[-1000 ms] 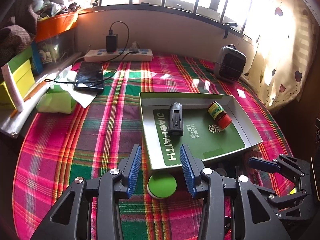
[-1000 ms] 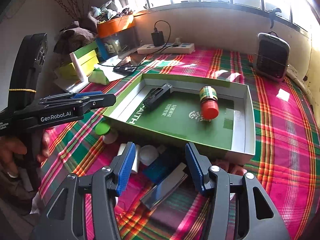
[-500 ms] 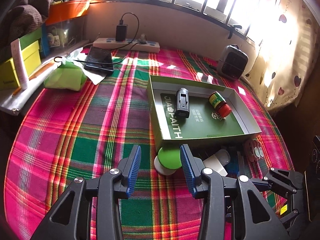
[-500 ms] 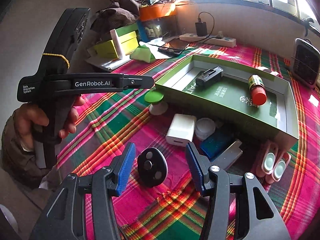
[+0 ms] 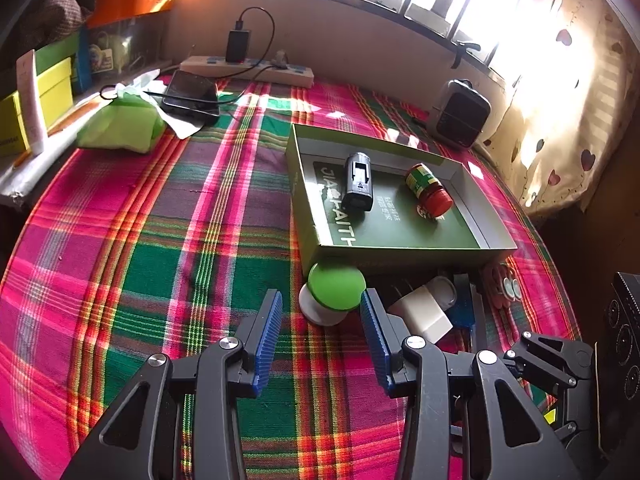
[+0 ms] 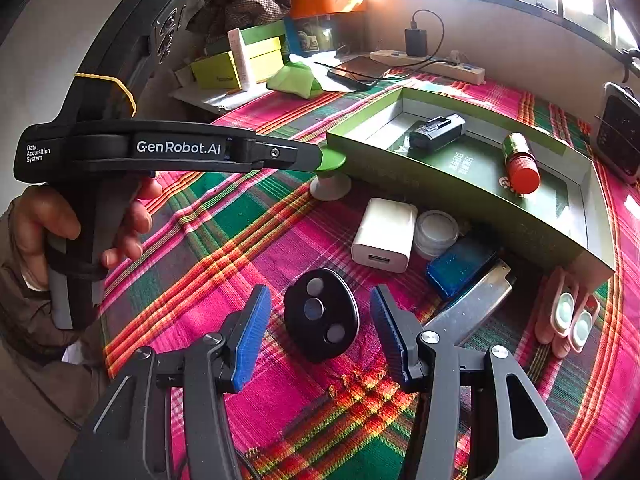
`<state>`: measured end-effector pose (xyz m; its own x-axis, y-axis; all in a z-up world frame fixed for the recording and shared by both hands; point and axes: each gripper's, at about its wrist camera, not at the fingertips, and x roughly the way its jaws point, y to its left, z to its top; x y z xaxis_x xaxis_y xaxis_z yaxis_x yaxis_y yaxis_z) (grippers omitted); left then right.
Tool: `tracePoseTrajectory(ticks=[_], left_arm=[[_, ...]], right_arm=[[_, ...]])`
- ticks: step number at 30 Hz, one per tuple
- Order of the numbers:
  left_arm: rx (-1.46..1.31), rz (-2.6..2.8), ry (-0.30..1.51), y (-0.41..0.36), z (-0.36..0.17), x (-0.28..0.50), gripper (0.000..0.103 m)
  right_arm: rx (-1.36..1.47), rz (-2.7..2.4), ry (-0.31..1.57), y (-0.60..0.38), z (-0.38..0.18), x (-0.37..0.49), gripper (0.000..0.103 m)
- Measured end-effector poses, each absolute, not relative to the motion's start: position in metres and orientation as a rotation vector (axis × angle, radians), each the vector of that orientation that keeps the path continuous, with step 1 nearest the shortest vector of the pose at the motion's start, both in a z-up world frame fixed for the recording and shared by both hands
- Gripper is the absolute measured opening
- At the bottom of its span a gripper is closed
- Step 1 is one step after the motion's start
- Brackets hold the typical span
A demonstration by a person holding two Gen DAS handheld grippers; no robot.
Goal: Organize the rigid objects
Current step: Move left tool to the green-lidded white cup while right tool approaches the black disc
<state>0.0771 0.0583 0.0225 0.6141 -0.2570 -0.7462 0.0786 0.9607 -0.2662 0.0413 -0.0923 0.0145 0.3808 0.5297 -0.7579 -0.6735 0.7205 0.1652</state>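
A green box lid tray [image 5: 306, 216] [image 6: 440, 184] on the plaid cloth holds a black battery pack [image 5: 359, 187] [image 6: 438, 132] and a red-capped bottle [image 5: 429, 194] [image 6: 520, 162]. My left gripper [image 5: 322, 322] is open, just short of a green-topped white knob [image 5: 336, 292] [image 6: 330, 172] by the tray's near corner. My right gripper [image 6: 320, 326] is open around a black oval disc [image 6: 321, 314] lying on the cloth. A white charger [image 6: 384, 234], a round white jar [image 6: 436, 232], a blue case [image 6: 460, 266] and a silver bar [image 6: 472, 306] lie beside the tray.
Pink clips [image 6: 566, 314] lie by the tray's right corner. A phone [image 5: 191, 95], power strip [image 5: 246, 70], green cloth bundle [image 5: 120, 124] and yellow boxes [image 5: 36, 100] crowd the far left. A small heater [image 5: 460, 114] stands at the far right.
Both grippers have pulled back from the tray. The green knob now lies ahead of my left gripper, and the black disc has come between my right gripper's fingers.
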Motion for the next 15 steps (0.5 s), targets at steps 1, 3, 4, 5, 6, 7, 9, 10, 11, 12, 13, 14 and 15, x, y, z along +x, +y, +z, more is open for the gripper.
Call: tracePoseTrajectory(ticks=[1, 3, 4, 5, 6, 7, 9, 10, 11, 12, 13, 14, 15], left_arm=[[-0.216, -0.201, 0.891, 0.057, 0.022, 0.078, 0.040], [-0.212, -0.208, 0.895, 0.055, 0.020, 0.079, 0.040], [-0.211, -0.210, 0.897, 0.054, 0.019, 0.080, 0.040], [-0.210, -0.213, 0.901, 0.053, 0.018, 0.081, 0.040], [-0.208, -0.214, 0.905, 0.052, 0.017, 0.082, 0.040], [-0.205, -0.217, 0.907, 0.050, 0.016, 0.083, 0.040], [-0.201, -0.216, 0.910, 0.048, 0.015, 0.085, 0.040], [-0.200, -0.215, 0.910, 0.048, 0.015, 0.086, 0.040], [-0.198, -0.214, 0.911, 0.047, 0.014, 0.087, 0.040], [-0.195, -0.209, 0.912, 0.047, 0.013, 0.089, 0.040], [-0.187, -0.204, 0.914, 0.046, 0.013, 0.090, 0.040], [-0.184, -0.202, 0.917, 0.045, 0.011, 0.091, 0.040], [-0.186, -0.202, 0.920, 0.045, 0.011, 0.092, 0.040]], right_arm=[[-0.182, 0.770, 0.894, -0.092, 0.014, 0.042, 0.053], [-0.181, 0.766, 0.899, -0.092, 0.013, 0.043, 0.053], [-0.179, 0.765, 0.900, -0.092, 0.013, 0.044, 0.053], [-0.178, 0.764, 0.901, -0.093, 0.013, 0.044, 0.053], [-0.177, 0.762, 0.901, -0.093, 0.013, 0.044, 0.053], [-0.178, 0.757, 0.901, -0.093, 0.013, 0.044, 0.053], [-0.178, 0.753, 0.902, -0.092, 0.013, 0.045, 0.053], [-0.177, 0.752, 0.902, -0.093, 0.013, 0.045, 0.053], [-0.176, 0.749, 0.901, -0.093, 0.013, 0.045, 0.053], [-0.176, 0.748, 0.901, -0.093, 0.013, 0.045, 0.052], [-0.175, 0.749, 0.901, -0.093, 0.013, 0.045, 0.048], [-0.176, 0.749, 0.901, -0.093, 0.013, 0.045, 0.046], [-0.176, 0.748, 0.900, -0.093, 0.013, 0.045, 0.044]])
